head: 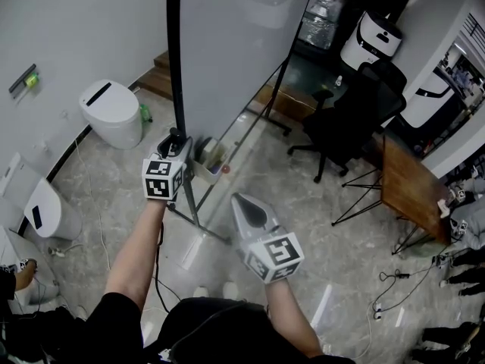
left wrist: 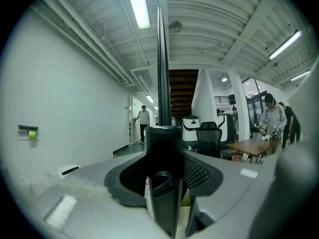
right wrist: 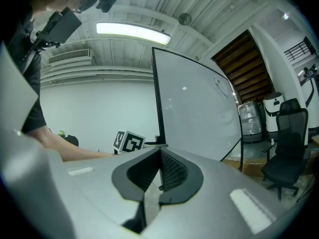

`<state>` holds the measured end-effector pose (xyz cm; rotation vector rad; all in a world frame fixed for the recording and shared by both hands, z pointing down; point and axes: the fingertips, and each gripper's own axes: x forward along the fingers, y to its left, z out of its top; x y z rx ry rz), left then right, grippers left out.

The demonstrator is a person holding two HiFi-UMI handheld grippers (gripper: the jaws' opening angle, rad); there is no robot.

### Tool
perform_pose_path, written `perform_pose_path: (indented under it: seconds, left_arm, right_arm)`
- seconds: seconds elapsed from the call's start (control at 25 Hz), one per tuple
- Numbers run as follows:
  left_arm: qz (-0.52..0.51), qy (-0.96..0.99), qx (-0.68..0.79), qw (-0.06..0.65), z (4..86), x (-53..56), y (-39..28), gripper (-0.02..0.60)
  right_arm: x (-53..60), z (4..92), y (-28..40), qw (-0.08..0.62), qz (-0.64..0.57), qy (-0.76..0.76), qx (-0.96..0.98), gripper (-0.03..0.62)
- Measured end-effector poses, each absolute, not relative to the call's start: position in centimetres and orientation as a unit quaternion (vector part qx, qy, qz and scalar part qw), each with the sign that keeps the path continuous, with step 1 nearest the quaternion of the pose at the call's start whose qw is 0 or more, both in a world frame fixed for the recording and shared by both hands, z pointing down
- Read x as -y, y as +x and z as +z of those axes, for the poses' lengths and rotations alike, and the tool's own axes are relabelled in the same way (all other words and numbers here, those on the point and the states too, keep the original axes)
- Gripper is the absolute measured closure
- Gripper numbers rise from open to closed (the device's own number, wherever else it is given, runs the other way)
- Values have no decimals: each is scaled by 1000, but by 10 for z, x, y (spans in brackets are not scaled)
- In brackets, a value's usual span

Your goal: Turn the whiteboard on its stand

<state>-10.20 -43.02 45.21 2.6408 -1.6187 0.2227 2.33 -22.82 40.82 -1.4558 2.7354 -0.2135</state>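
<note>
The whiteboard (head: 235, 44) stands upright on its wheeled stand, its pale face toward the right, also seen in the right gripper view (right wrist: 194, 108). Its black side frame (head: 175, 67) runs down into my left gripper (head: 176, 139). In the left gripper view the black frame bar (left wrist: 161, 73) rises straight from between the jaws, and the left gripper (left wrist: 164, 151) is shut on it. My right gripper (head: 241, 202) hangs lower and to the right, apart from the board, jaws together on nothing. The right gripper (right wrist: 159, 153) points at the board's edge.
The stand's legs (head: 198, 220) spread over the tiled floor below the grippers, with a small box (head: 208, 161) on its tray. A white toilet-like unit (head: 114, 112) stands left, a black office chair (head: 352, 120) and a wooden table (head: 409, 188) right. Cables lie on the floor.
</note>
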Motion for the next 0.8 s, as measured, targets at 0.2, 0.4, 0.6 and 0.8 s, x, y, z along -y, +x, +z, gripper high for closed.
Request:
perform_pose_path:
  seconds: [0.2, 0.4, 0.6, 0.8]
  left_arm:
    - [68, 848, 525, 18, 453, 415, -107, 388]
    - [69, 847, 527, 19, 450, 403, -111, 388]
    - [68, 846, 528, 19, 451, 389, -114, 388]
    - [67, 846, 528, 19, 451, 378, -118, 388]
  right_arm:
    - [227, 410, 10, 10, -65, -463, -884, 586]
    - [225, 404, -3, 6, -60, -453, -890, 586]
    - [220, 405, -11, 7, -60, -445, -893, 586]
    - [214, 407, -20, 7, -63, -438, -897, 586]
